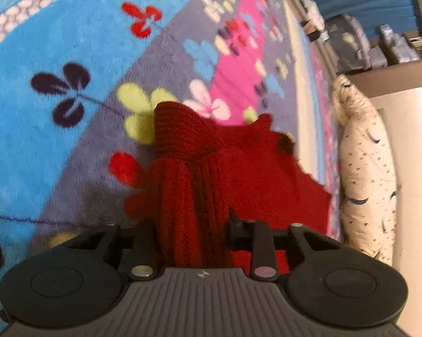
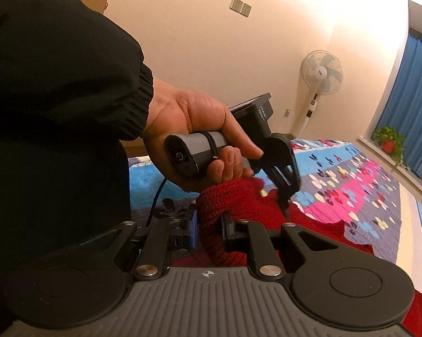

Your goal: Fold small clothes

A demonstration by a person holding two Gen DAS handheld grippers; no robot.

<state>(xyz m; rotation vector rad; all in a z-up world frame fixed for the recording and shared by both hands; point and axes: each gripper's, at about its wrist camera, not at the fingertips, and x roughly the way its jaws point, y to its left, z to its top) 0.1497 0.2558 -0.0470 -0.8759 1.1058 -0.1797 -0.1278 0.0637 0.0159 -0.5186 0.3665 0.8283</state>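
Note:
A dark red knit garment lies partly spread on a colourful flowered rug. In the left wrist view, my left gripper is shut on a bunched fold of the knit that fills the gap between its fingers. The right wrist view shows that same left gripper held in a person's hand, pointing down with its tips on the garment. Close in front, my right gripper is shut on another thick fold of the red knit, lifted a little off the rug.
A cream patterned pillow lies along the rug's right edge beside a white cabinet. A black sleeve fills the left of the right wrist view. A standing fan, a potted plant and blue curtains stand beyond the rug.

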